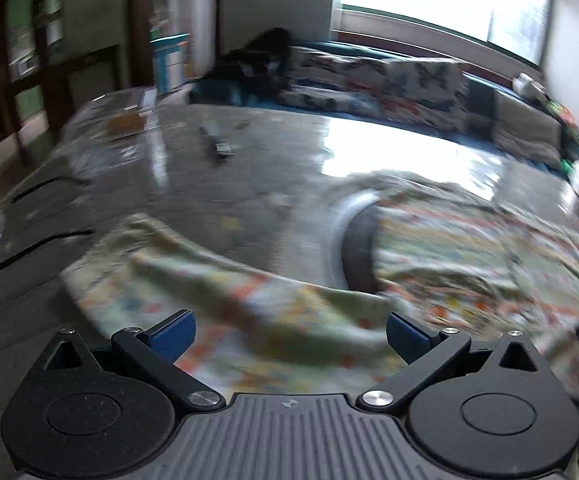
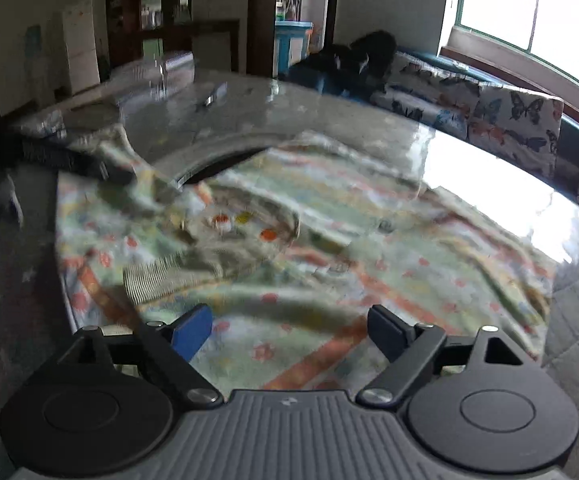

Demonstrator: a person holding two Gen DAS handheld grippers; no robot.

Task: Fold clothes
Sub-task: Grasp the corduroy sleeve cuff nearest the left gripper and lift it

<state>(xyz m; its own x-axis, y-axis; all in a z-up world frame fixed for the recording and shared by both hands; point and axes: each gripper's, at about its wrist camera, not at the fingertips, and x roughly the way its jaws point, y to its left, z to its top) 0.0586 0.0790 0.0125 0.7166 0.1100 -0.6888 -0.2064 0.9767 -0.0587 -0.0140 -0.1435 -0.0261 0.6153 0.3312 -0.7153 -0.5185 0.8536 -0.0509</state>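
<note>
- The left gripper (image 1: 289, 336) stands wide, its blue pads (image 1: 173, 338) spread apart with nothing pinched between them.
- Just ahead of and beneath the left gripper lies a patterned garment (image 1: 249, 320), pale green with orange, yellow and blue specks; one part reaches forward and to the left of the fingers.
- To the right of the left gripper the same cloth spreads broadly over the glossy round table (image 1: 209, 168), partly covering a round recess in the tabletop (image 1: 359, 248).
- Well ahead of the left gripper, a small dark object (image 1: 217, 142) lies on the bare table; it is too blurred to identify.
- The right gripper (image 2: 289, 334) is also wide, no cloth caught between its blue pads (image 2: 193, 332).
- Directly ahead of the right gripper the garment (image 2: 309, 240) lies rumpled on the table (image 2: 249, 112), with a ribbed cuff or hem (image 2: 157, 280) ahead and to the left of the fingers.
- An orange stripe of the cloth (image 2: 317, 356) runs between the right gripper's fingers.
- Far beyond both grippers a butterfly-print cushion (image 2: 517, 120) sits below a bright window (image 2: 529, 12).
</note>
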